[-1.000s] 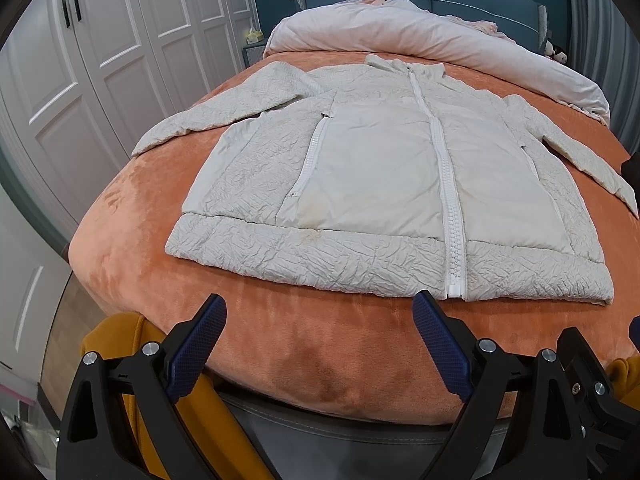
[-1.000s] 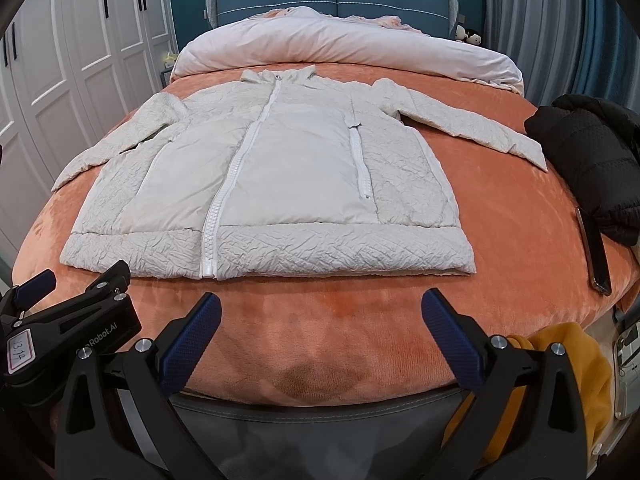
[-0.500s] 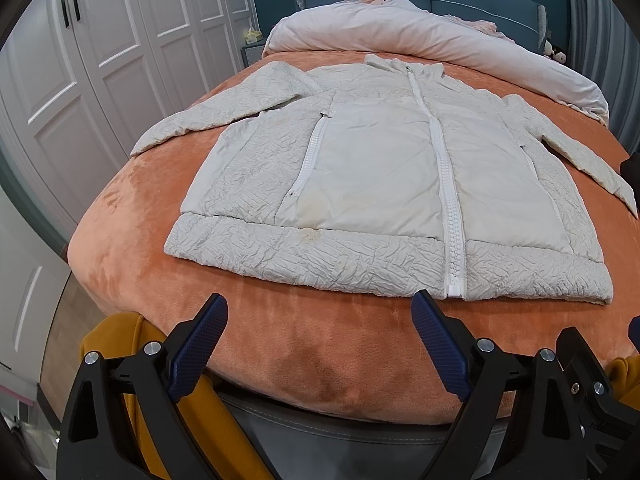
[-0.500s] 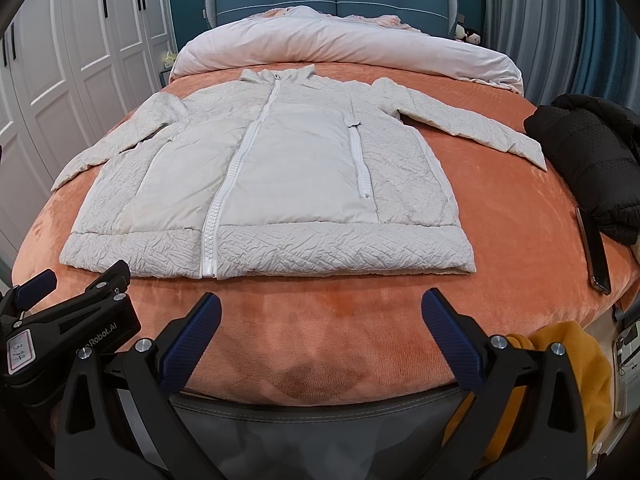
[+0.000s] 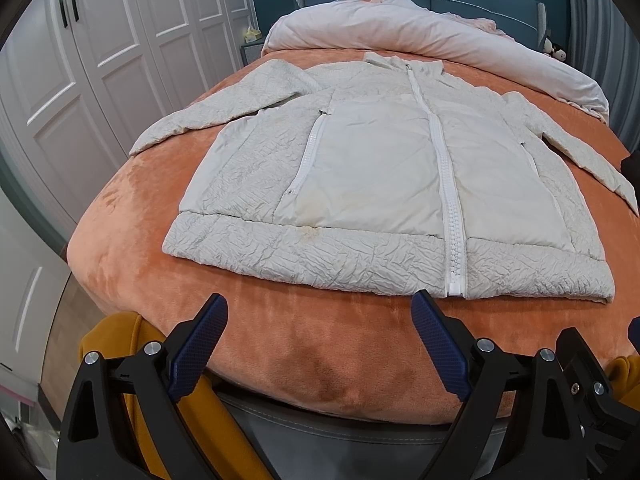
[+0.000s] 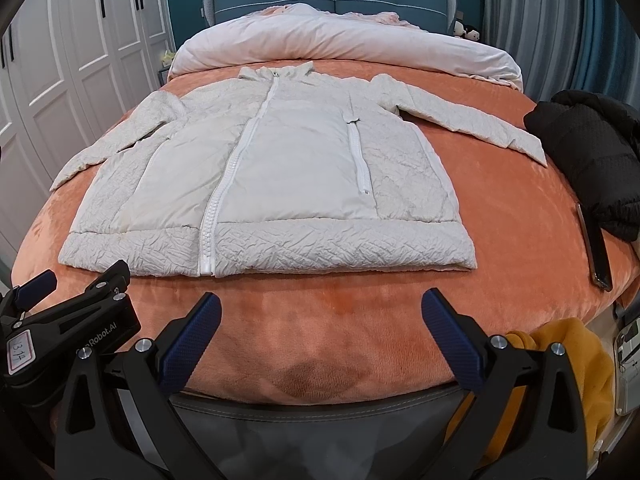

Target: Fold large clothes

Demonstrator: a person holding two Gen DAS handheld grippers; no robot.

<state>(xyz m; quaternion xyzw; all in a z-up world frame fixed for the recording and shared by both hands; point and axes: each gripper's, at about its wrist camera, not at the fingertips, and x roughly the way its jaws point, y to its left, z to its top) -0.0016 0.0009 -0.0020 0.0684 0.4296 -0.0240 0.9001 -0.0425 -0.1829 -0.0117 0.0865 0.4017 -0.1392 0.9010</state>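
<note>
Nothing folded yet: white jacket (image 5: 376, 168) lies flat on the bed (image 5: 168, 292), both my jaws wide open, empty.

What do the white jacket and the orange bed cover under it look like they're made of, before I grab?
White jacket: probably a thin synthetic shell over light padding; smooth matte centre panels, crinkle-textured hem band and sleeves, with a chunky white zipper that looks like plastic.

Orange bed cover: looks like plush fleece or velvet; its short pile shows darker brushed patches and a soft sheen.
</note>
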